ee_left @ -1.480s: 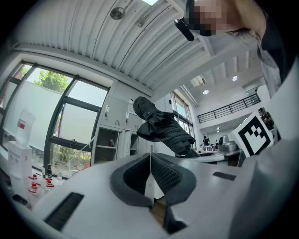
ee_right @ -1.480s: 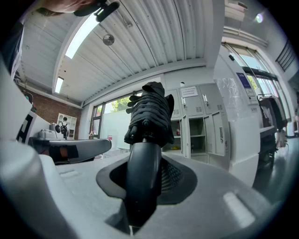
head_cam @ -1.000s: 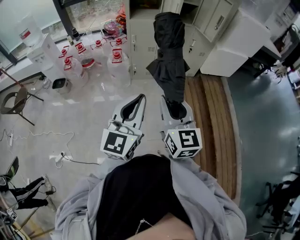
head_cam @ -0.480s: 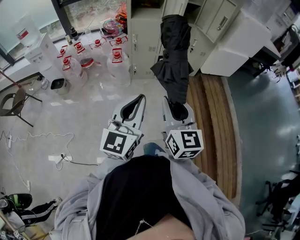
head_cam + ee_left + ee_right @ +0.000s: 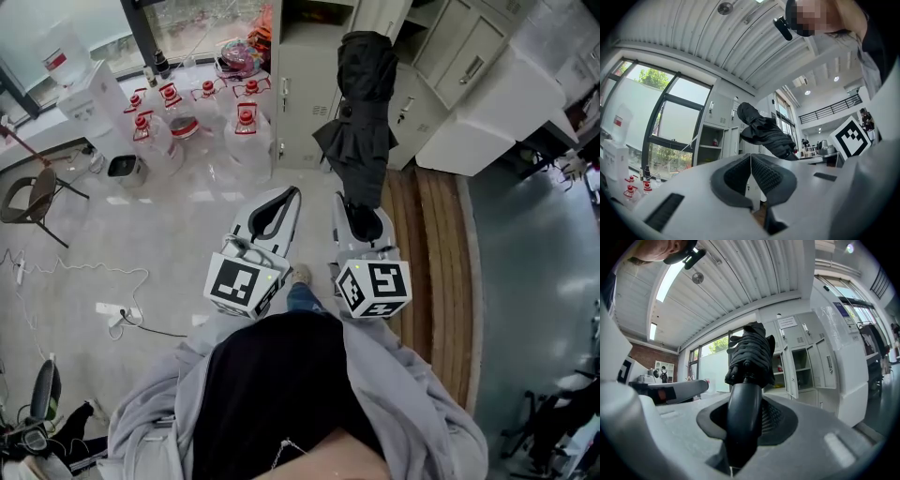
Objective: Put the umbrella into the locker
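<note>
A black folded umbrella [image 5: 361,122] sticks out ahead of me toward the grey lockers [image 5: 305,84]. My right gripper [image 5: 363,217] is shut on its black handle [image 5: 743,423], and the bundled canopy [image 5: 750,357] rises beyond the jaws. To the left of it, my left gripper [image 5: 274,211] is shut and holds nothing; its ribbed pads [image 5: 759,174] meet. From the left gripper view the umbrella [image 5: 765,132] shows to the right, in front of the lockers [image 5: 715,136]. An open locker compartment [image 5: 806,366] with shelves lies ahead on the right.
Several big water bottles with red caps [image 5: 197,122] stand on the floor left of the lockers. A wooden strip [image 5: 431,253] runs along the right, next to a white cabinet [image 5: 506,103]. A folding chair [image 5: 33,202] and a power strip with cable [image 5: 117,314] are at the left.
Both grippers have moved forward with the umbrella, and the lockers and water bottles now stand nearer. The grip on the handle is unchanged.
</note>
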`<state>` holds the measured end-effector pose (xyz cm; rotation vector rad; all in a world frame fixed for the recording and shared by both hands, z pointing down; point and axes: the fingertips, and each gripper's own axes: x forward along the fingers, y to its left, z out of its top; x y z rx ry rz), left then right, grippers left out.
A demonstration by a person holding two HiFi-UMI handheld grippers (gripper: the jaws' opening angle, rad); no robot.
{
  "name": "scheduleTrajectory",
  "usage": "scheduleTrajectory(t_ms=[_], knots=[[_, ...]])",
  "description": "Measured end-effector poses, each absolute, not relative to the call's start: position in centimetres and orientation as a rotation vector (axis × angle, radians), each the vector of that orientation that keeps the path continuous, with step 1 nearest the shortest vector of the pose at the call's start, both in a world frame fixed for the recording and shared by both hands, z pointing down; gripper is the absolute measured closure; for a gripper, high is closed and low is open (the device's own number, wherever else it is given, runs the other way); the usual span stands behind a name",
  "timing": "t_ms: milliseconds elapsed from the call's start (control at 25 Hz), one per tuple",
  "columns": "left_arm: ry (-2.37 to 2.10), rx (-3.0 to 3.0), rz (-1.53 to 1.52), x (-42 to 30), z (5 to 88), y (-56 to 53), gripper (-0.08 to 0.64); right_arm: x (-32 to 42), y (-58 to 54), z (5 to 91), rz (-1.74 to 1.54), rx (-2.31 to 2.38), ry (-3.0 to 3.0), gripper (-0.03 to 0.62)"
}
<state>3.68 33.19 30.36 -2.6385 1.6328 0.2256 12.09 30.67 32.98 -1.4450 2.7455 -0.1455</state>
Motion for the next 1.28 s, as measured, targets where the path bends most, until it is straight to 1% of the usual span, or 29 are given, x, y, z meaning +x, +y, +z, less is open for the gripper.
scheduleTrajectory(t_ms=[760, 1280], knots=[[1.793, -2.564, 0.225, 2.3, 29.6, 15.2, 0.552, 11.1, 12.0, 32.3, -0.131, -1.325, 2.846, 0.479], [1.815, -2.54, 0.216, 2.5, 30.3, 10.7, 0.552, 11.0, 7.1, 33.5, -0.15, -1.275, 2.882, 0.479]])
